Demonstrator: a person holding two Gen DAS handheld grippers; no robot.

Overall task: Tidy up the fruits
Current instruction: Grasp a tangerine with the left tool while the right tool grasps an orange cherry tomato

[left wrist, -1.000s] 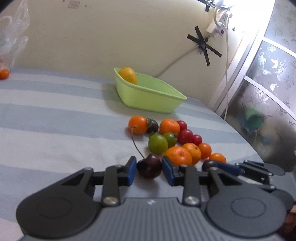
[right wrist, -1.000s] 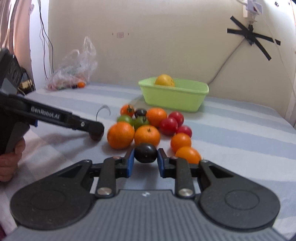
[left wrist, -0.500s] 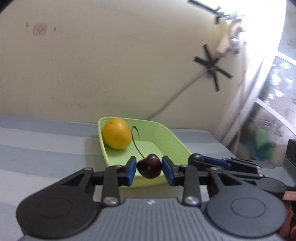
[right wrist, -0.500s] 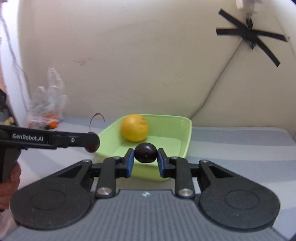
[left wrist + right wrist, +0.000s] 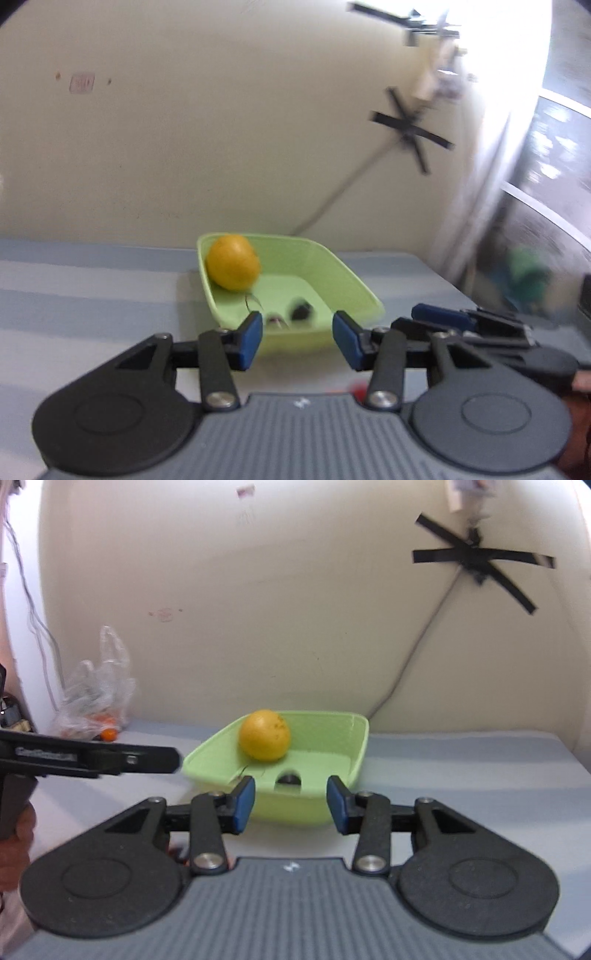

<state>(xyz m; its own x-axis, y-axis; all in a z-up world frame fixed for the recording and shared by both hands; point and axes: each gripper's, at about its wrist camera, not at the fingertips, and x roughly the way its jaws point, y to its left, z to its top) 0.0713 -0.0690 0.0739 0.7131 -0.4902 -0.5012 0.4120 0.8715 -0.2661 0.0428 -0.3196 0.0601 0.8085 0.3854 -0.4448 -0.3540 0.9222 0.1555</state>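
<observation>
A light green basket [image 5: 356, 286] [image 5: 332, 725] sits on the striped cloth with a yellow-orange fruit [image 5: 232, 262] [image 5: 264, 734] in its far left corner. Two dark cherries lie blurred on its floor: one with a stem [image 5: 274, 319], one stemless [image 5: 301, 311] [image 5: 289, 778]. My left gripper [image 5: 297, 338] hovers at the basket's near rim, jaws opening, nothing between them. My right gripper [image 5: 290, 804] hovers beside it, jaws opening and empty too. The left gripper's fingers [image 5: 147, 760] show at the left of the right wrist view.
A clear plastic bag [image 5: 96, 698] with small orange fruit lies at the far left by the wall. A cable and black tape cross [image 5: 480, 565] hang on the wall. A hand [image 5: 16, 849] holds the left tool. A red fruit [image 5: 357, 389] peeks below the left gripper.
Both grippers carried their cherries from the fruit pile to over the basket, then opened; both cherries dropped onto the basket floor.
</observation>
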